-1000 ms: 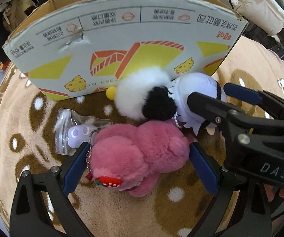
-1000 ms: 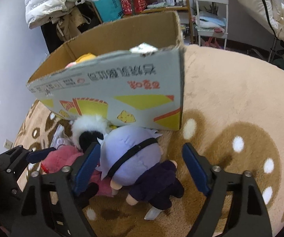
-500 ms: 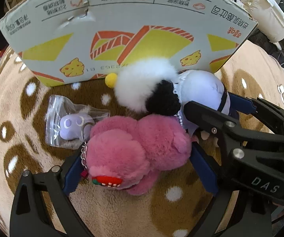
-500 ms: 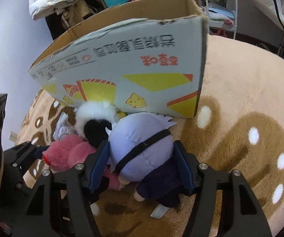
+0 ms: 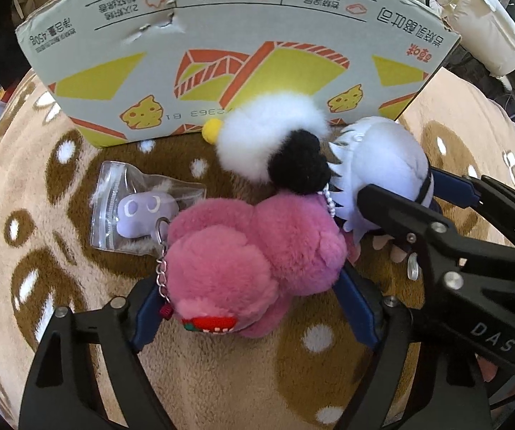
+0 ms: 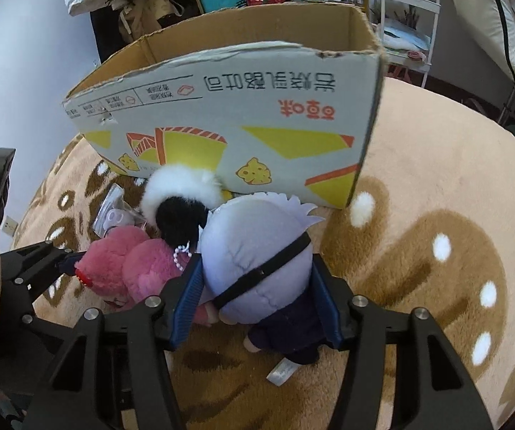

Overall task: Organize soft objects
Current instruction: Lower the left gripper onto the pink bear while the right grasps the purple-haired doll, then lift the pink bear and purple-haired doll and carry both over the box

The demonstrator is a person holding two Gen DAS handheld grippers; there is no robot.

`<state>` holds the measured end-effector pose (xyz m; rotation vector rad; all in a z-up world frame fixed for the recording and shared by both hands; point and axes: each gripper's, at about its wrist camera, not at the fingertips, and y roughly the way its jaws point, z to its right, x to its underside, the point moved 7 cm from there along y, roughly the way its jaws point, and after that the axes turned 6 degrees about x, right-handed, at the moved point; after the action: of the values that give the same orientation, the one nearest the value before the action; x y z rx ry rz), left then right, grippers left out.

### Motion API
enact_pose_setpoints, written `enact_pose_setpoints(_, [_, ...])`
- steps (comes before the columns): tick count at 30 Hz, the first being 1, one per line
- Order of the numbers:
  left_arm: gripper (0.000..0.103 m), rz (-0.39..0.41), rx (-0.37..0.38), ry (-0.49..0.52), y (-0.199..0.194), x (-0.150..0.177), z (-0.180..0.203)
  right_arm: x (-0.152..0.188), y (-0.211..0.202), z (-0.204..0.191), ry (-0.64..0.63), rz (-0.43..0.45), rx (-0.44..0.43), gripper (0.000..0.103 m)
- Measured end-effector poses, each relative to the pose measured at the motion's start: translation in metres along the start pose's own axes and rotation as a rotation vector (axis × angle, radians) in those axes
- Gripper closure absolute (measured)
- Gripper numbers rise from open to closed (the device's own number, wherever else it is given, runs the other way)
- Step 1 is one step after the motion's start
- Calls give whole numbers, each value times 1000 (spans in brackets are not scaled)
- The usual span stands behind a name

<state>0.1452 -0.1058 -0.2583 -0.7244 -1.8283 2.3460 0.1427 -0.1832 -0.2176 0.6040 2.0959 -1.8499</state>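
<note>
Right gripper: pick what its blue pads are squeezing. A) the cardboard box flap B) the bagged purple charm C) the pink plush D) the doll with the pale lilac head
D: the right gripper has its pads pressed against both sides of the lilac-headed doll.

Before you, the cardboard box (image 5: 243,57) stands at the far side of the blanket (image 5: 60,215). Near it lie, left to right, the bagged charm (image 5: 139,211), fluffy plush (image 5: 279,143) and doll (image 5: 383,165); nearest you, the bear plush (image 5: 250,258).
</note>
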Motion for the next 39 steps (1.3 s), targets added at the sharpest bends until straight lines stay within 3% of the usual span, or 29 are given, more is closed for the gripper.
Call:
enact_pose_setpoints(20, [20, 22, -93, 2, -45, 26, -4, 10, -33, 26, 87, 34, 37, 42])
enact_pose_setpoints(25, [20, 41, -175, 5, -65, 36, -5, 8, -46, 26, 93, 72, 42, 42])
enact_pose_setpoints(29, [20, 67, -282, 30, -78, 35, -8, 7, -56, 25, 100, 100, 43, 42])
enact_pose_setpoints(34, [20, 130, -289, 34, -102, 25, -3, 6, -69, 24, 116, 141, 34, 42])
enact_pose_setpoints(36, [20, 152, -361, 73, -110, 21, -3, 4, -77, 23, 117, 168, 28, 42])
enact_pose_setpoints(37, [20, 144, -422, 98, -108, 18, -7, 4, -79, 22, 116, 175, 28, 42])
enact_pose_setpoints(39, [20, 104, -466, 115, -101, 19, -13, 3, -81, 21, 113, 183, 29, 42])
